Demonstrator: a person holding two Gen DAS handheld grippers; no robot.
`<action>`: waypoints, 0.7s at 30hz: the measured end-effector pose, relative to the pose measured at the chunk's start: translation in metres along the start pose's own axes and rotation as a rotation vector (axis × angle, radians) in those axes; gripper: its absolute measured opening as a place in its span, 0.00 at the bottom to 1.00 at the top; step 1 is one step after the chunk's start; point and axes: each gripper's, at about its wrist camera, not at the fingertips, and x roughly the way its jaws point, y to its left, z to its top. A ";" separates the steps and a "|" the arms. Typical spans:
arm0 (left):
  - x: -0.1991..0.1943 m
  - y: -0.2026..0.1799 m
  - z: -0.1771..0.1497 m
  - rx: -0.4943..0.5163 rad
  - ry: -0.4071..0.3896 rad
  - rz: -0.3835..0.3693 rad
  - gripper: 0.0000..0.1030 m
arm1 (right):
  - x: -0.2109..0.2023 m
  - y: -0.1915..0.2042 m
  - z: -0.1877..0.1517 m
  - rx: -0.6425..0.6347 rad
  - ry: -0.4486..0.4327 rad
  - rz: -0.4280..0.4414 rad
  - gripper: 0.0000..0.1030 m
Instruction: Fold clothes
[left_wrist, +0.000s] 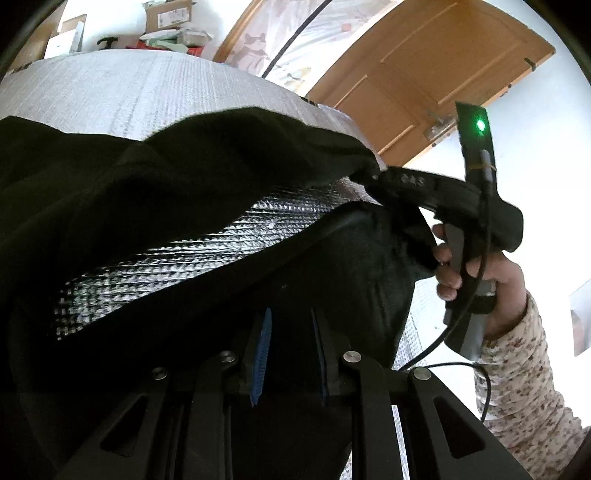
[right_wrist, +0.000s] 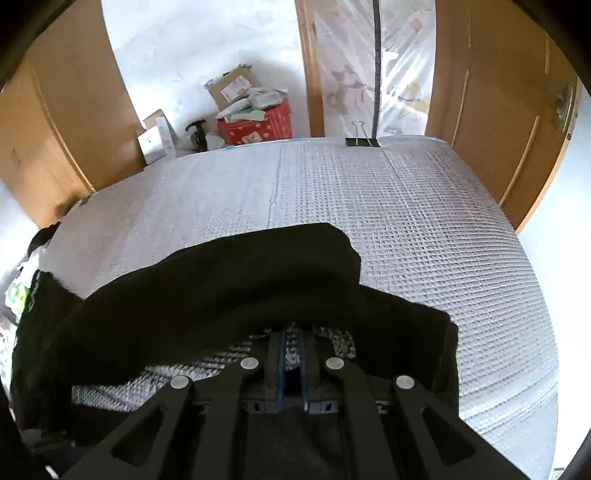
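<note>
Two tools work one black garment (left_wrist: 140, 192) over a desk (right_wrist: 406, 229) covered in silvery quilted foil. We see our left tool (left_wrist: 288, 354) from just behind its blue-padded fingers (left_wrist: 260, 354), which stand a narrow way apart with dark cloth lying across and beyond their tips; whether the pads actually press on that cloth we cannot tell, since the fabric hides the tips. Ahead of that tool and to its right, our right tool (left_wrist: 376, 177) bites an edge of the garment and lifts it off the foil, so a shiny strip of the desk shows beneath the raised fold. A hand (left_wrist: 476, 273) in a floral sleeve (left_wrist: 524, 376) grips that tool's handle, with a green light (left_wrist: 480, 125) glowing on the unit above it and a black cable (left_wrist: 454, 332) trailing down. From the right wrist view, our right tool (right_wrist: 291, 354) has its jaws nearly together, with a thin layer of the black cloth (right_wrist: 221, 288) between the blue pads, and the garment drapes forward and to the left of the tips in a thick rolled fold. Beyond that tool the foil runs bare to the far edge, where a binder clip (right_wrist: 360, 138) sits. Further off, cardboard boxes (right_wrist: 236, 86) and a red box (right_wrist: 255, 127) stand against the wall, between wooden doors (right_wrist: 509, 110).
</note>
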 end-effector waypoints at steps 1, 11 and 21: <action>-0.005 0.002 -0.001 -0.001 -0.006 0.001 0.20 | -0.004 -0.001 -0.002 -0.003 -0.001 -0.002 0.07; -0.056 0.023 -0.022 -0.018 -0.081 0.047 0.23 | -0.058 0.016 -0.056 -0.070 -0.058 -0.008 0.13; -0.140 0.069 -0.064 -0.123 -0.222 0.130 0.23 | -0.097 0.056 -0.120 -0.153 -0.055 0.081 0.18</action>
